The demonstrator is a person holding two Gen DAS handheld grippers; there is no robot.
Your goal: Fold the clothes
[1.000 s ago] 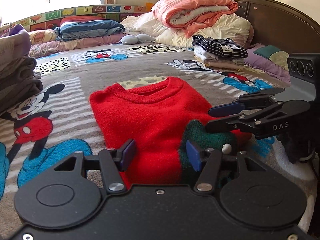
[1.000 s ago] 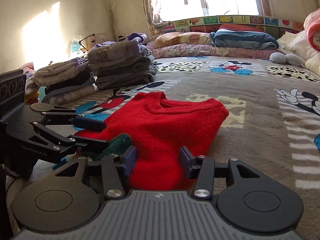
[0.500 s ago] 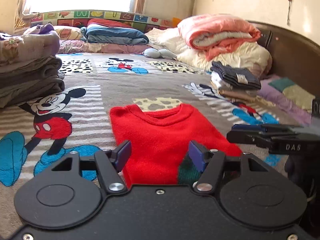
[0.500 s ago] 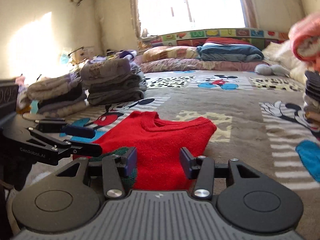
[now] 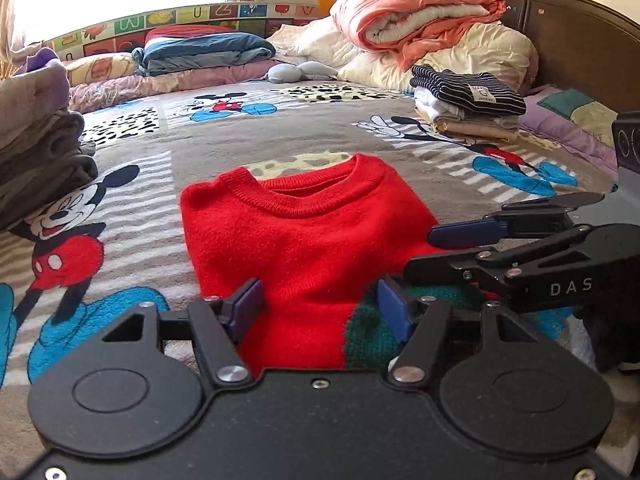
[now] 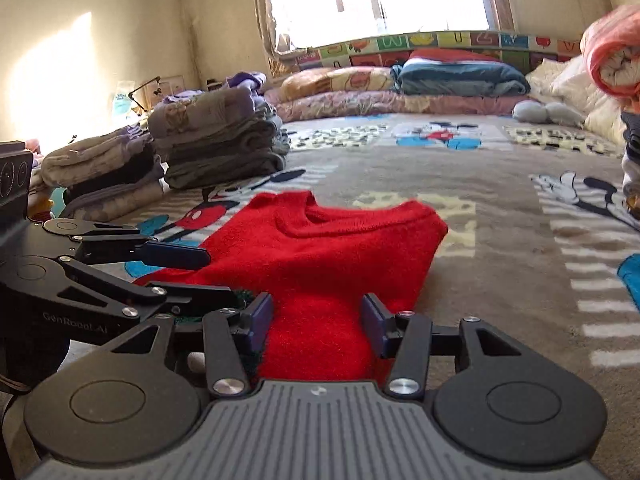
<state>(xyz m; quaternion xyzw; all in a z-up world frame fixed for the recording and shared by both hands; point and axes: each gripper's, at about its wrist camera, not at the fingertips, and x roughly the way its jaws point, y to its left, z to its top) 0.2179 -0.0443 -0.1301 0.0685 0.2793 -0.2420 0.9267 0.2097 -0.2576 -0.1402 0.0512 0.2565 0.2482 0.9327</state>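
Note:
A folded red sweater (image 5: 304,240) with a green patch (image 5: 368,340) at its near end lies flat on the cartoon-print bedspread (image 5: 132,200), neckline away from me. My left gripper (image 5: 320,308) hovers open over the sweater's near edge, and the pads do not press on the cloth. My right gripper (image 5: 440,254) reaches in from the right, open, just above the green corner. In the right wrist view the sweater (image 6: 328,252) fills the middle. There the right gripper (image 6: 317,316) stands open over its near edge and the left gripper (image 6: 200,274) comes in from the left.
Stacks of folded grey and purple clothes (image 6: 220,148) stand on the left of the bed. A striped folded pile (image 5: 468,104) lies at the right near the dark headboard (image 5: 580,40). Pillows and a pink quilt (image 5: 420,20) line the back.
Half a second ago both grippers were drawn back from the sweater; now they are close over its near edge again. The left jaws stand slightly wider than a second ago. The sweater has not moved.

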